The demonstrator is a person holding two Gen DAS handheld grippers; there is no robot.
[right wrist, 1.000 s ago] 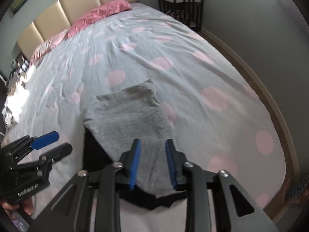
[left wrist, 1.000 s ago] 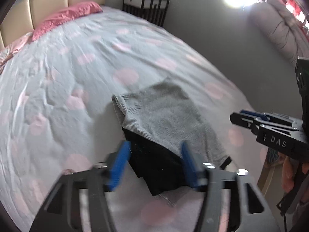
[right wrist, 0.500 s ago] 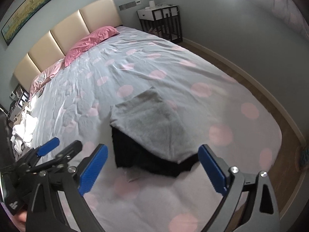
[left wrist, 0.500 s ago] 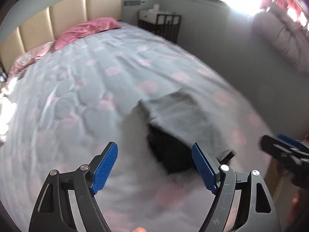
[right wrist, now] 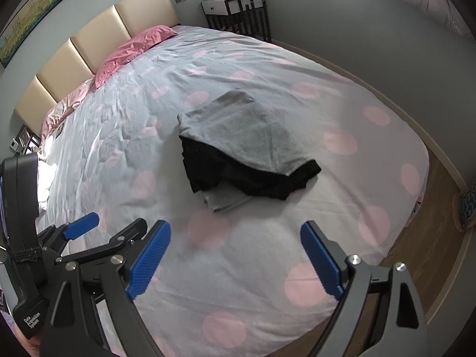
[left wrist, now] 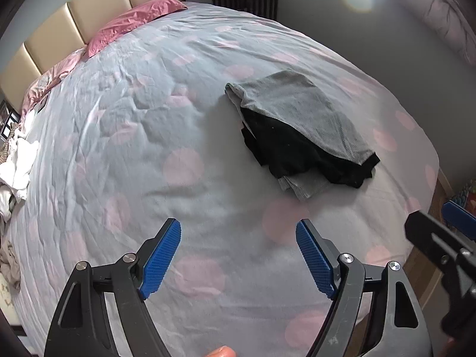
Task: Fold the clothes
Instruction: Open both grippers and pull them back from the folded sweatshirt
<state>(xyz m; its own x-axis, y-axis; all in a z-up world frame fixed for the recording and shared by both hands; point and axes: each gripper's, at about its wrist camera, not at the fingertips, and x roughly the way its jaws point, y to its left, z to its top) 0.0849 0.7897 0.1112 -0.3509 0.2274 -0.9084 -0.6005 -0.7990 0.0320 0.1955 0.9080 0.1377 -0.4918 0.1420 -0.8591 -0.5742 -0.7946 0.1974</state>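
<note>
A folded grey garment (left wrist: 297, 110) (right wrist: 238, 131) lies on top of a black garment (left wrist: 294, 151) (right wrist: 226, 172) near the bed's foot corner, and a grey edge (left wrist: 300, 186) (right wrist: 223, 200) sticks out under the black one. My left gripper (left wrist: 238, 253) hangs open above the bedspread, well short of the stack, with nothing between its fingers. My right gripper (right wrist: 235, 255) is open too, held back from the stack and holding nothing. Each gripper shows at the edge of the other's view: left gripper (right wrist: 98, 232), right gripper (left wrist: 446, 232).
The bed (left wrist: 125, 119) carries a grey spread with pink dots and pink pillows (left wrist: 134, 20) by a beige headboard (right wrist: 89, 44). A pile of white and beige clothes (left wrist: 15, 160) lies at the bed's left side. A dark nightstand (right wrist: 238, 9) stands in the far corner; wooden floor (right wrist: 440, 208) runs right of the bed.
Both grippers have opened and pulled back and up from the stack. One second ago the right one was shut on the grey garment; now the grey garment rests on the black one.
</note>
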